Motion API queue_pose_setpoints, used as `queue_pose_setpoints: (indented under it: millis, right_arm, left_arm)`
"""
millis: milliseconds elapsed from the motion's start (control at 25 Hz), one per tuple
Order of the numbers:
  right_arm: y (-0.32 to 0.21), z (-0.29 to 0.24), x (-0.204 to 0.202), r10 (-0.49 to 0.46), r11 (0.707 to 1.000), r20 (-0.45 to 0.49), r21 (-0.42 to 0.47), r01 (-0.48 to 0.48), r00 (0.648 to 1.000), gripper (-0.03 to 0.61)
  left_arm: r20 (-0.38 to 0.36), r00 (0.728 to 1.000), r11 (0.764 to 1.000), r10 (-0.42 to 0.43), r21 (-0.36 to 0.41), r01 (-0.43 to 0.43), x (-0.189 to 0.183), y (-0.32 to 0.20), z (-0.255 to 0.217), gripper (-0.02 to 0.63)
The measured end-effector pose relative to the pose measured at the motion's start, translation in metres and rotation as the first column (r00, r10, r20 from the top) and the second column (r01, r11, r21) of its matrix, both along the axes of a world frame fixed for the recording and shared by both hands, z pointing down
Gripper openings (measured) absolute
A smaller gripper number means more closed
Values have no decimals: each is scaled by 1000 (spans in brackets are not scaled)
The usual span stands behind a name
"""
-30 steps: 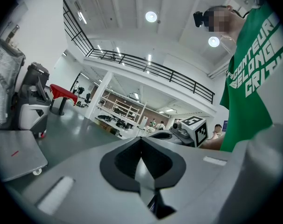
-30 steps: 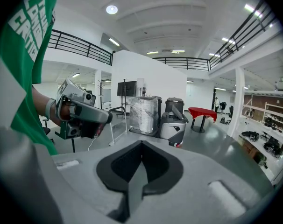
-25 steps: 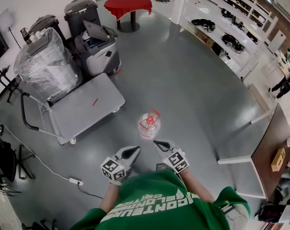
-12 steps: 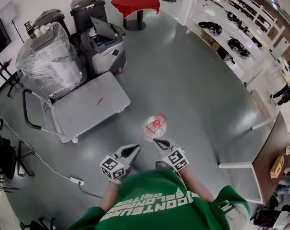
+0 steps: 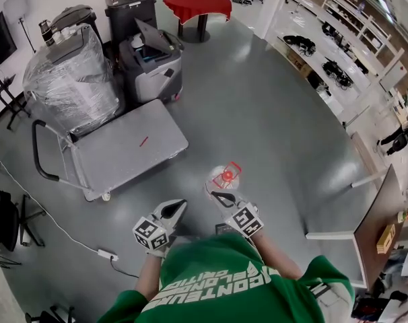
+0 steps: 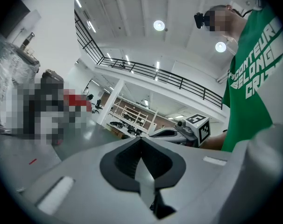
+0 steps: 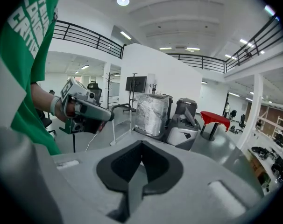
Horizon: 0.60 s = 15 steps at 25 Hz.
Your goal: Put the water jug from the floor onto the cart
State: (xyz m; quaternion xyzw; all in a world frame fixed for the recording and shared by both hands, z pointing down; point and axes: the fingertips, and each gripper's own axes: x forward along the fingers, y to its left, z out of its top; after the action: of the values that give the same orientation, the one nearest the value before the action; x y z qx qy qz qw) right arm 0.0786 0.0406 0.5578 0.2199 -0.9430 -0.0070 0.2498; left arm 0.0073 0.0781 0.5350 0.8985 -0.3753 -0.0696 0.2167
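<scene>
1. The cart is a flat grey platform with a black handle at its left end. It stands on the grey floor, and in the head view it sits nearer the person than 1 second ago.
2. The wrapped bundle stands at the cart's far left corner, just behind the handle end, unchanged.
3. The grey machine, its lid raised, stands just behind the cart's far right corner.
4. The red table stands well beyond the cart, past the grey machine.
5. The water jug is clear with a red cap. It stands upright on the floor to the right of the cart's near corner, apart from it, as it did 1 second ago. It is not on the cart.
6. The right gripper is to the right of the cart, on the jug's near side. There was a clear gap between them 1 second ago. Now its tip overlaps the jug's near edge in the head view, and I cannot tell whether they touch. Its jaws are pressed together with nothing between them.
7. The left gripper is in front of the cart's near right corner, well apart from the jug. Its jaws are likewise together and empty.
8. A small red mark lies near the middle of the cart's deck.
</scene>
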Motion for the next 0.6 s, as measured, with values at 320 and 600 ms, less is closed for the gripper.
queue_pose_setpoints:
  millis: [320, 600]
  right_arm:
    - [-2, 8, -14, 12, 1000, -19, -11, -12, 1000, -8]
    - [-12, 17, -12, 7, 1000, -29, -28, -8, 1000, -8]
  left_arm:
    - [-21, 999, 998, -49, -35, 48, -31, -7, 10, 9]
    - [-12, 1000, 999, -12, -46, 12, -18, -17, 12, 9]
